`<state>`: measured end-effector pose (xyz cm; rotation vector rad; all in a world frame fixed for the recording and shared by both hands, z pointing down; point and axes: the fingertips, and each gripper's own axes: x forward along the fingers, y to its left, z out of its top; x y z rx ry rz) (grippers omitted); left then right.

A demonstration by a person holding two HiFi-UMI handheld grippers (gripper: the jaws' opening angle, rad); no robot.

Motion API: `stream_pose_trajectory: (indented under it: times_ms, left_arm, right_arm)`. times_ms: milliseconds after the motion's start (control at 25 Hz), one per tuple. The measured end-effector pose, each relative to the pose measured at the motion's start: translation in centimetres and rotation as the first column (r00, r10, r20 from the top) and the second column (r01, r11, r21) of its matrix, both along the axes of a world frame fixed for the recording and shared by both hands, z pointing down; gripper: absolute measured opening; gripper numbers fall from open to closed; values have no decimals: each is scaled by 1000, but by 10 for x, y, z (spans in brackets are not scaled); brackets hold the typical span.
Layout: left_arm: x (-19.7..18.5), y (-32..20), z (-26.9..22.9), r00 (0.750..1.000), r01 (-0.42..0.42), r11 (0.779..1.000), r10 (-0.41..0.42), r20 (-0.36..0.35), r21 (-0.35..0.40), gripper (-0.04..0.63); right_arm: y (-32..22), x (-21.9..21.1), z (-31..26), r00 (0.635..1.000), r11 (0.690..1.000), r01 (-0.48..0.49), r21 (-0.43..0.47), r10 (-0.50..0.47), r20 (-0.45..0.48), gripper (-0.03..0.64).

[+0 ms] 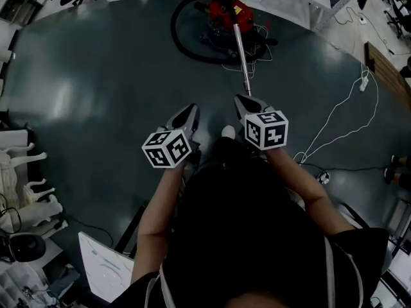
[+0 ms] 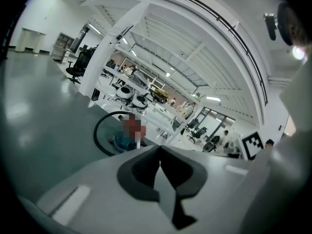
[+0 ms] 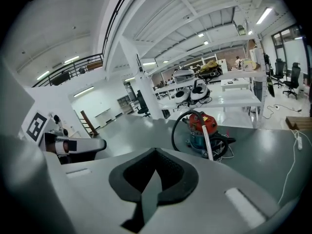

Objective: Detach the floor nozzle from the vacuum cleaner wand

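Two grippers and neither has anything in it: my left gripper [image 1: 191,110] has its jaws pressed together on nothing, and my right gripper [image 1: 239,99] is clenched empty the same way. Each gripper's own view shows the dark pads meeting with no gap. Nothing of the job is done yet, as far as I can see. The red vacuum cleaner [image 1: 225,10] sits on the grey floor [image 1: 96,76] well ahead of both grippers, with its black hose [image 1: 180,40] looped round it on the left-gripper side. The silver wand [image 1: 241,53] runs from the machine back toward me and ends just ahead of the tip of my right gripper. In the right gripper view the wand [image 3: 208,143] drops out of sight behind the gripper's own body, so its lower end is hidden. I cannot make out the floor nozzle in any view, and I can't say how it is fastened to the wand. All of the task is left, I judge: reach the wand's lower end, open the jaws, steady the tube with one gripper, take the nozzle with the other and pull the two apart.
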<state>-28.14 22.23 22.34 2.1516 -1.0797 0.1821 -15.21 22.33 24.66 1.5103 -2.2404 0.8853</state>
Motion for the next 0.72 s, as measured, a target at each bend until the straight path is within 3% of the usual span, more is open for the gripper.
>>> stream_pose_trajectory:
  times_ms: [320,600,720]
  left_arm:
    - [31,-67,9,998,-59,998,59,2,-15,9]
    - [57,-95,14,992,-123,992,123,12,-28,9]
    - [65,-109,10,991,-130,991,131,16,-21,9]
  right_arm:
    - [-58,12,7,1000,1000,-10,-5,10,11,-5]
    - [-78,42,11,996,996,-85,-16,85,18,-5]
    - [-87,52,8,991,993,-116,-19,117,65,-5]
